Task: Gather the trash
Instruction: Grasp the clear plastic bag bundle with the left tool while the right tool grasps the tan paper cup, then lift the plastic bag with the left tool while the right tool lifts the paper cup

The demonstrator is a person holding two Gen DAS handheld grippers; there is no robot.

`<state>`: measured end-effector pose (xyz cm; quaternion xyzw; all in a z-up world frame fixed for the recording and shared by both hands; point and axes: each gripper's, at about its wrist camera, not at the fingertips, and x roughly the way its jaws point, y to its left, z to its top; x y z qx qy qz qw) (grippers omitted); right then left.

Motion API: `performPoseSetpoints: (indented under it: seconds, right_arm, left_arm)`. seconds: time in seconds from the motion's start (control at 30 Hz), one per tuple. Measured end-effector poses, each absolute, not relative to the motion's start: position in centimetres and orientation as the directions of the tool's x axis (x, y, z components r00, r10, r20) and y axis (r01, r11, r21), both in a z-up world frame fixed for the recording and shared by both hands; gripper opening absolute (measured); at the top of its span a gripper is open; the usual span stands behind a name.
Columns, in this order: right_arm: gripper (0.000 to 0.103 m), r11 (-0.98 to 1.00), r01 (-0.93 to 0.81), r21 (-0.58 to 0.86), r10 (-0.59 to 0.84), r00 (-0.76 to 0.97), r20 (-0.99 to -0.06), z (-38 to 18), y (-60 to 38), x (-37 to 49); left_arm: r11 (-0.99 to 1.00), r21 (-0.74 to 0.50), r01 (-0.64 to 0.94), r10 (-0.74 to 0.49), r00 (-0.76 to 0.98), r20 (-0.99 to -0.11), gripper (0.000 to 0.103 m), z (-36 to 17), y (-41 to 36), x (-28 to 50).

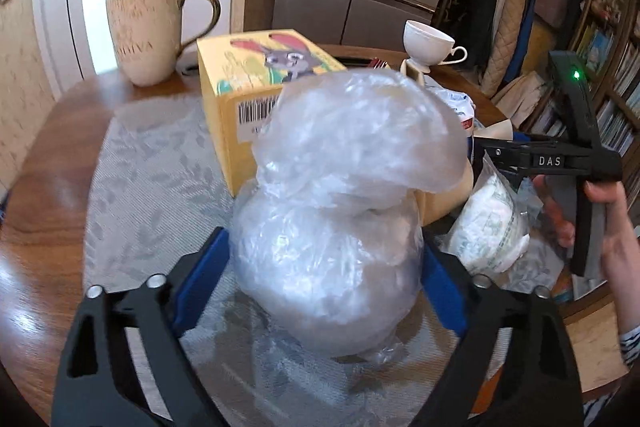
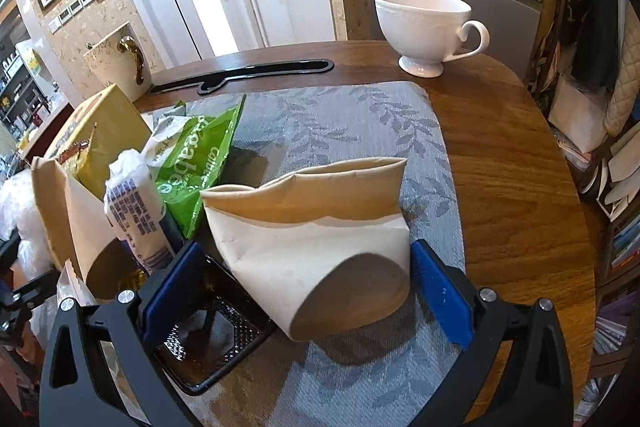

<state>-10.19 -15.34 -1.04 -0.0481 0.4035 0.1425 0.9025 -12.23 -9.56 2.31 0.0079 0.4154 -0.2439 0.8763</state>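
In the left wrist view my left gripper (image 1: 326, 267) has its blue pads around a crumpled clear plastic bag (image 1: 336, 207) that stands on the grey placemat (image 1: 156, 155); both pads touch its sides. In the right wrist view my right gripper (image 2: 306, 279) holds a flattened white and tan paper cup (image 2: 316, 227) between its blue pads, tilted above the placemat (image 2: 360, 123). The right gripper's black body (image 1: 560, 163) also shows at the right of the left view, with a hand on it.
A yellow box with a rabbit picture (image 1: 256, 83), a tall cream mug (image 1: 148, 31) and a white teacup (image 2: 424, 27) stand on the round wooden table (image 2: 512, 163). A green snack bag (image 2: 200, 163), a wrapped roll (image 2: 132, 203), another paper cup (image 2: 68, 215) and a black tray (image 2: 208, 343) lie left.
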Motion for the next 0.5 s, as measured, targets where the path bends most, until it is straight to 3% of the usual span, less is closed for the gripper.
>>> performPoseSetpoints:
  seconds: [0.1,0.2,0.5]
  right_arm:
    - [0.097,0.953,-0.300,0.034,0.226,0.636,-0.737,-0.96,-15.50,-10.28]
    - [0.089,0.951,-0.307,0.030,0.229,0.639,-0.734,-0.87,-15.60,-10.39]
    - [0.087,0.949,-0.313,0.036,0.242,0.651,-0.719,-0.60,-15.79,-11.12]
  left_arm:
    - [0.875,-0.203,0.440,-0.435,0.527,-0.731,0.080,2.06,-9.27,-12.38]
    - [0.868,-0.218,0.446,-0.449,0.521,-0.726,0.076,2.06,-8.90,-12.61]
    - [0.870,-0.230,0.436,-0.454,0.524,-0.721,0.067,2.36,-8.68,-12.66]
